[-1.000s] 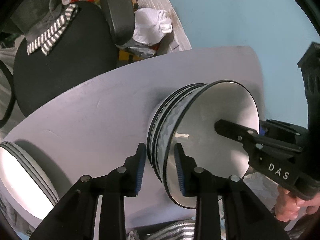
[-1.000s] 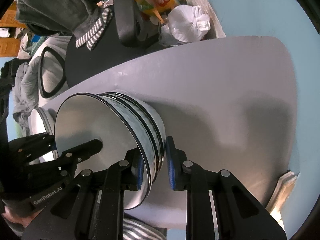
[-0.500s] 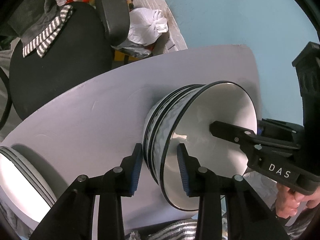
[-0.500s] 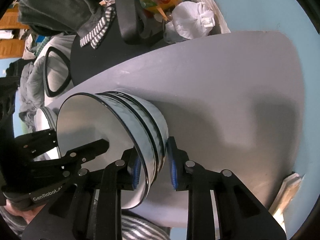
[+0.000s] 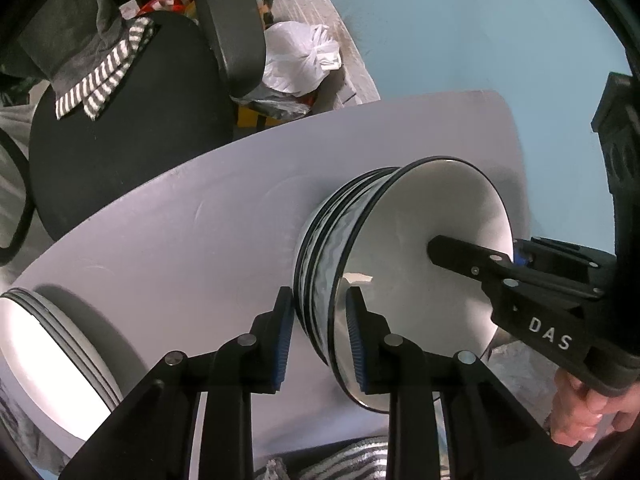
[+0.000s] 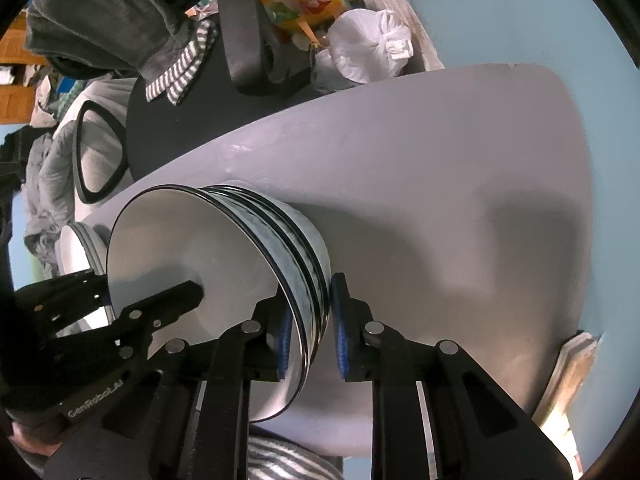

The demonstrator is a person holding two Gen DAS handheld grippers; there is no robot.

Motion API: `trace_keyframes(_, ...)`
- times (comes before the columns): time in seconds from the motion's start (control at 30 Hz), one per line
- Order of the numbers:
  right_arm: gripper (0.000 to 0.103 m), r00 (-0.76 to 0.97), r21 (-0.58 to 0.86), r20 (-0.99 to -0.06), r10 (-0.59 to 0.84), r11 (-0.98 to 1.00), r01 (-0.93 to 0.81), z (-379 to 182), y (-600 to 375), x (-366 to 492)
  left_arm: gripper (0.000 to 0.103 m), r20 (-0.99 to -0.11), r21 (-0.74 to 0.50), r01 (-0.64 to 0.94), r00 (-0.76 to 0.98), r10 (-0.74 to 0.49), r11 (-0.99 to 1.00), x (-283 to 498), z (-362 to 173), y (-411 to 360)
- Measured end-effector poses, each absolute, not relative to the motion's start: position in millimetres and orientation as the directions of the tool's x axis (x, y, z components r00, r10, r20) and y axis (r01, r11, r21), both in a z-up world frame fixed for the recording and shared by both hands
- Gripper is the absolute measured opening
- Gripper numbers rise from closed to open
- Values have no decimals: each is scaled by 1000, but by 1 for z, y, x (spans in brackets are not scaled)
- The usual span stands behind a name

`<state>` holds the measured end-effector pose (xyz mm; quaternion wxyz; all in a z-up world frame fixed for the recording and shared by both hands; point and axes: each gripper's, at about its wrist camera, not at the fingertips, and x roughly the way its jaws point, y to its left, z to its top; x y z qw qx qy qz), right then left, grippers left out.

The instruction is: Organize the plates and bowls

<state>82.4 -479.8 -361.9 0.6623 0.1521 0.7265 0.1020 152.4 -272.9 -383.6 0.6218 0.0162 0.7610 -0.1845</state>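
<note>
Left wrist view: pale grey rounded bench before a blue wall and black office chair; nested white black-rimmed bowls sit there, left tongs and right tongs both closing across their rims.

The room is fairly dim, with a cool cast over everything. Light falls from above onto the tabletop, which shows soft-edged shadows: a broad one right of the bowls in the right wrist view, a darker one beside the plates in the left. The top bowl's white inside carries a mild sheen and a small bright reflection near the fingers. Both views are sharp at centre, bowed strongly outward, with black vignetted corners. The chair sits in deep shade.
</note>
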Motion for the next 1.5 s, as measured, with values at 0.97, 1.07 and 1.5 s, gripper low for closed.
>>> trace_keyframes(0.97,15,-87,343,-933,348,937,69,-342,-423,65,25,-960,-249,198,-181,-214,948,131,-354,-210)
trace_keyframes(1.07,15,-83,350,-932,352,936,42,-333,-405,63,25,-963,-242,184,-164,-214,953,127,-345,-191)
trace_keyframes(1.5,15,-75,344,-938,338,931,-120,-299,-303,61,25,-969,-237,49,-79,-233,970,111,-314,-86)
